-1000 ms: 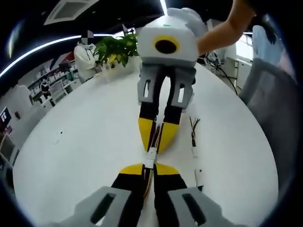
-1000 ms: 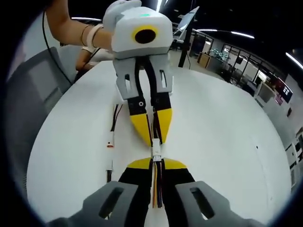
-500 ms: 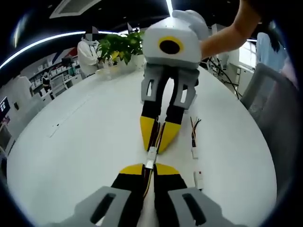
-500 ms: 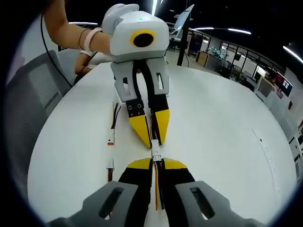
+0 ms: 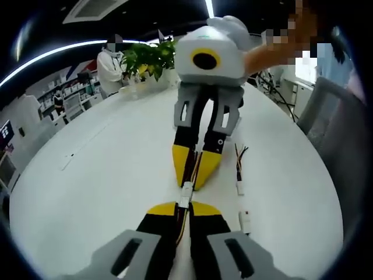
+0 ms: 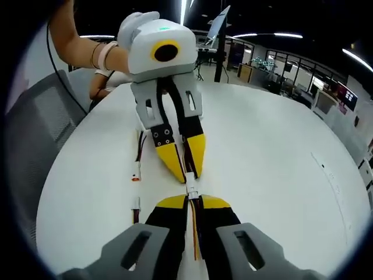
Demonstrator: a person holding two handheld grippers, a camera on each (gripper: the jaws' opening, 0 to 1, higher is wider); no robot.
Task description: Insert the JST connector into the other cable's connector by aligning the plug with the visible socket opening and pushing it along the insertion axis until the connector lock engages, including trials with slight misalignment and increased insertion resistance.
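Observation:
Both grippers face each other tip to tip over the white table [image 5: 105, 175]. In the left gripper view my left gripper [image 5: 183, 207] is shut on a bundle of coloured wires whose white JST connector [image 5: 185, 195] sticks out past its yellow tips. My right gripper [image 5: 190, 176] comes down from the top, shut on the other cable, its tips right at that connector. In the right gripper view my right gripper [image 6: 192, 202] holds its wires, and the white connectors [image 6: 190, 188] meet end to end below the left gripper [image 6: 187, 169]. The joint itself is too small to judge.
Two spare cables with white connectors [image 5: 239, 175] lie on the table beside the grippers, also as spare cables [image 6: 136, 172] in the right gripper view. A grey chair [image 6: 35, 134] stands at the table's edge. A potted plant [image 5: 145, 58] and a person are at the far side.
The connectors stay together between the tips. In the right gripper view the left gripper's body has leaned a little to the left; both views have shifted slightly.

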